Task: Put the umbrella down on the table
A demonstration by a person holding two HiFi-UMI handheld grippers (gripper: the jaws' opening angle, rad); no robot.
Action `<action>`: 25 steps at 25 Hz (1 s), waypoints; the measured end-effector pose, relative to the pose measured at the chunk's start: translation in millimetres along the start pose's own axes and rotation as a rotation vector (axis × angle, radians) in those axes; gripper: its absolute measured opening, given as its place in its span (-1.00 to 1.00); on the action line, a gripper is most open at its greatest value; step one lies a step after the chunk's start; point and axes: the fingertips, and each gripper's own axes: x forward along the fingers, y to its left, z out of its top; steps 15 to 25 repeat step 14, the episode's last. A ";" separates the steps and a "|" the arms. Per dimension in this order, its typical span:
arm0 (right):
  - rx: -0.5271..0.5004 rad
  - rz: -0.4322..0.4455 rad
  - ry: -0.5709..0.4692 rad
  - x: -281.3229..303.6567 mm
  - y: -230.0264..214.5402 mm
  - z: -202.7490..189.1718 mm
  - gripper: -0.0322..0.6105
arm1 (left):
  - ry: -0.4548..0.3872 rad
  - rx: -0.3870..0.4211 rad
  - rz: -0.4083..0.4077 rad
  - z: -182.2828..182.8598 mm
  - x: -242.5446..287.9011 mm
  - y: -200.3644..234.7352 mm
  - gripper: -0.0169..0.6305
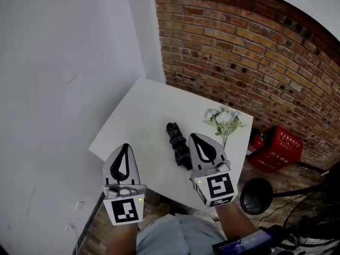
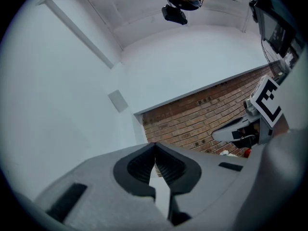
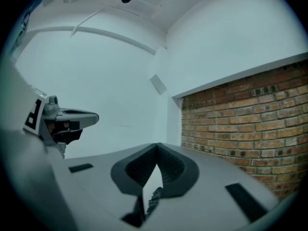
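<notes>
A folded black umbrella (image 1: pixel 178 145) lies on the white table (image 1: pixel 143 116), near its middle. Both grippers hover above the table's near edge, apart from the umbrella. My left gripper (image 1: pixel 125 147) is shut with nothing in it; in the left gripper view its tips (image 2: pixel 155 145) meet against the wall. My right gripper (image 1: pixel 193 137) is also shut and empty, just right of the umbrella; its tips (image 3: pixel 157 146) meet, and a bit of the umbrella (image 3: pixel 154 197) shows through the gap below them.
A bunch of white flowers (image 1: pixel 225 120) lies on the table's right side. A brick wall (image 1: pixel 249 57) stands behind and a white wall (image 1: pixel 64 78) at the left. A red crate (image 1: pixel 279 149) and a fan base (image 1: pixel 256 195) sit on the floor at right.
</notes>
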 end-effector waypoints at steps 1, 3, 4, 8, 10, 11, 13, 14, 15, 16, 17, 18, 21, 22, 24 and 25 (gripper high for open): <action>0.000 0.000 0.001 0.3 0.8 0.4 -0.89 | 0.002 0.000 0.000 -0.2 -0.6 0.8 -0.92; 0.000 -0.001 0.002 1.7 1.9 1.1 -0.89 | 0.004 0.000 0.000 -0.2 -0.8 2.3 -0.92; 0.000 -0.002 0.003 2.3 2.4 1.0 -0.89 | 0.004 0.001 0.000 -0.5 -0.8 2.9 -0.92; 0.000 -0.008 0.009 3.9 3.7 -1.1 -0.89 | 0.003 0.004 -0.006 -3.0 -1.1 3.6 -0.92; -0.002 -0.012 0.010 6.2 3.8 -1.7 -0.89 | 0.003 0.005 -0.008 -4.4 0.0 4.4 -0.92; -0.003 -0.014 0.011 7.6 3.9 -2.1 -0.89 | 0.002 0.006 -0.010 -5.0 1.0 5.1 -0.92; -0.003 -0.018 0.013 10.7 4.1 -3.2 -0.89 | 0.001 0.007 -0.013 -6.5 3.0 6.8 -0.92; -0.003 -0.020 0.014 12.3 4.4 -3.9 -0.89 | 0.000 0.007 -0.014 -7.3 4.0 7.7 -0.92; -0.003 -0.020 0.014 12.3 4.4 -3.9 -0.89 | 0.000 0.007 -0.014 -7.3 4.0 7.7 -0.92; -0.003 -0.020 0.014 12.3 4.4 -3.9 -0.89 | 0.000 0.007 -0.014 -7.3 4.0 7.7 -0.92; -0.003 -0.020 0.014 12.3 4.4 -3.9 -0.89 | 0.000 0.007 -0.014 -7.3 4.0 7.7 -0.92; -0.003 -0.020 0.014 12.3 4.4 -3.9 -0.89 | 0.000 0.007 -0.014 -7.3 4.0 7.7 -0.92; -0.003 -0.020 0.014 12.3 4.4 -3.9 -0.89 | 0.000 0.007 -0.014 -7.3 4.0 7.7 -0.92; -0.003 -0.020 0.014 12.3 4.4 -3.9 -0.89 | 0.000 0.007 -0.014 -7.3 4.0 7.7 -0.92; -0.003 -0.020 0.014 12.3 4.4 -3.9 -0.89 | 0.000 0.007 -0.014 -7.3 4.0 7.7 -0.92; -0.003 -0.020 0.014 12.3 4.4 -3.9 -0.89 | 0.000 0.007 -0.014 -7.3 4.0 7.7 -0.92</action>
